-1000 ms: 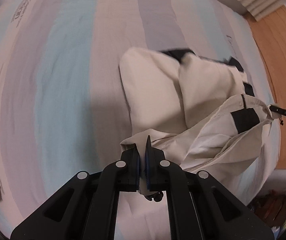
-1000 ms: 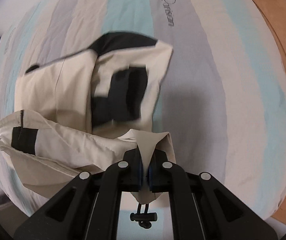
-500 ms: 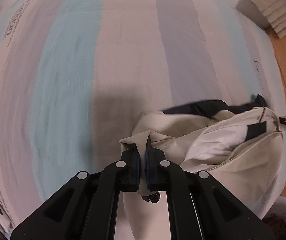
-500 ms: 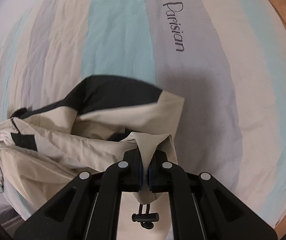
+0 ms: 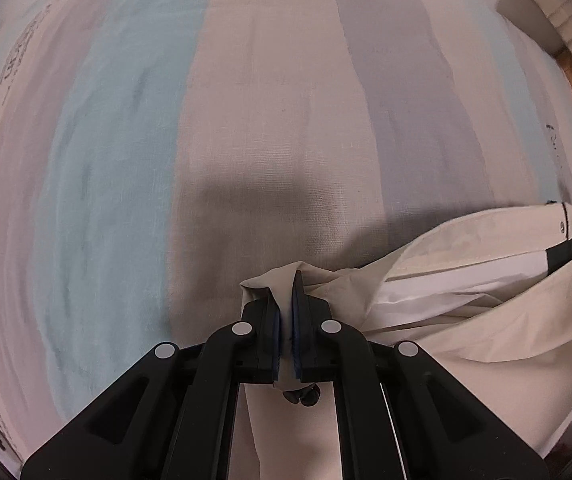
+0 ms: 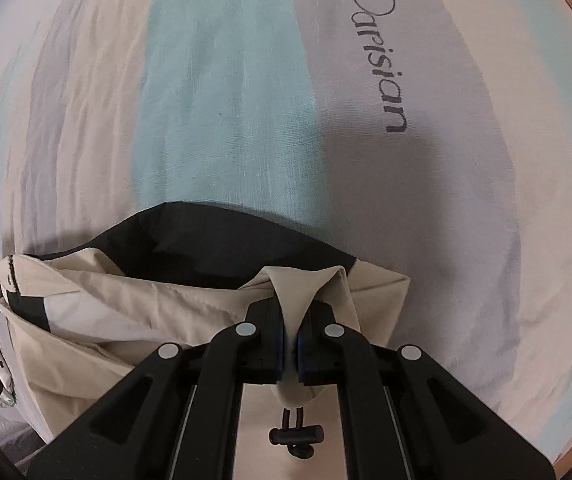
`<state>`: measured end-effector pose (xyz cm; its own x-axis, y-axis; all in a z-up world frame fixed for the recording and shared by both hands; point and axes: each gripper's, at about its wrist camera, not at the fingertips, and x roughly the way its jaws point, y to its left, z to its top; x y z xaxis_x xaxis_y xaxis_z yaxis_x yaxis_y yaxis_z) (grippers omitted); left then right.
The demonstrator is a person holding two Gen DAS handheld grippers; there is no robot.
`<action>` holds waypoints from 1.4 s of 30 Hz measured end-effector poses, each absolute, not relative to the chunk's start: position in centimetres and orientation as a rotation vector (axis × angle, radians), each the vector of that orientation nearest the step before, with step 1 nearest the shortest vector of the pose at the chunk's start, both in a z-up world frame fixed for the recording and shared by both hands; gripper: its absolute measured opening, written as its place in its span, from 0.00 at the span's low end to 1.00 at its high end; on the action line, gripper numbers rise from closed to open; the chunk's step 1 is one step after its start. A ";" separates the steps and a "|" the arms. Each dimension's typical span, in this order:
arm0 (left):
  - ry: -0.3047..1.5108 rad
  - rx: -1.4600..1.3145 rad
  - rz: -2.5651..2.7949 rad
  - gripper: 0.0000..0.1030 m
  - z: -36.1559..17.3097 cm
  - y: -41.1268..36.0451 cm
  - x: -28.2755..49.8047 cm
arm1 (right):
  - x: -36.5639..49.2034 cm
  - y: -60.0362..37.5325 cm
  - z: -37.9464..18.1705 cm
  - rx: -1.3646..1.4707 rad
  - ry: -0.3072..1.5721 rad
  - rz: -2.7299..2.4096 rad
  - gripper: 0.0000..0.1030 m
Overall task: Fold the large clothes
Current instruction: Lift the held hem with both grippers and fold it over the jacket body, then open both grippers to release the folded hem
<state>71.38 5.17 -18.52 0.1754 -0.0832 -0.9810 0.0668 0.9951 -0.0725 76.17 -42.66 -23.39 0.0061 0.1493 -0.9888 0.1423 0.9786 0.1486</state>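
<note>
Both tongs, the left gripper (image 5: 285,300) and the right gripper (image 6: 291,320), are pinched tight on cream cloth of the jacket (image 6: 134,312) (black panel showing), which is held bunched just above the striped bedsheet (image 6: 226,80). A fold is judged underway; next, the held edge needs laying flat and releasing.

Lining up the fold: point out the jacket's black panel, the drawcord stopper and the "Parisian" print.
black panel (image 6: 222,248), right wrist view, upper middle.
drawcord stopper (image 6: 296,435), right wrist view, crossbar.
"Parisian" print (image 6: 378,60), right wrist view, mid-word.
</note>
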 end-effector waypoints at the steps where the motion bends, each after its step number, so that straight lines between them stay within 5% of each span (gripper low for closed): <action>1: 1.391 -0.016 -0.107 0.04 -18.6 5.2 71.3 | 76.2 -42.6 -23.4 0.227 1.569 0.010 0.04; 10: 1.266 -0.014 -0.155 0.12 -15.8 5.2 69.4 | 74.1 -45.8 -20.9 0.381 1.456 0.067 0.15; 13: 1.230 -0.002 -0.147 0.14 -14.8 5.3 68.6 | 73.2 -46.5 -18.9 0.415 1.361 0.106 0.40; 15: 1.227 0.005 -0.146 0.15 -14.4 5.2 68.6 | 72.6 -47.2 -16.7 0.393 1.260 0.070 0.71; 19: 1.193 0.072 -0.141 0.17 -13.0 4.4 68.5 | 72.6 -47.6 -14.3 0.377 1.204 0.048 0.71; 24: 1.162 0.021 -0.139 0.30 -11.0 4.6 68.0 | 70.7 -45.5 -13.8 0.257 1.243 0.086 0.71; 27: 1.124 0.028 -0.115 0.56 -9.7 4.2 67.6 | 69.7 -44.1 -14.6 0.206 1.283 0.122 0.71; 28: 1.085 0.041 -0.082 0.88 -9.0 4.4 67.2 | 69.0 -43.4 -15.0 0.189 1.296 0.134 0.71; 29: 1.044 0.043 -0.063 0.94 -8.3 4.4 66.9 | 68.6 -42.6 -15.2 0.169 1.307 0.149 0.71; 36: 1.080 0.047 -0.126 0.94 -8.1 2.1 65.6 | 67.0 -38.7 -15.0 0.190 1.318 0.221 0.67; 42: 1.179 0.125 -0.170 0.94 -12.9 -0.3 64.1 | 68.0 -33.3 -17.8 0.140 1.396 0.261 0.60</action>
<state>64.05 -0.31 -12.88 0.3712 -0.0668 -0.9262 0.1970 0.9804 0.0082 68.03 -33.26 -17.81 0.1514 0.2635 -0.9527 -0.0991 0.9630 0.2506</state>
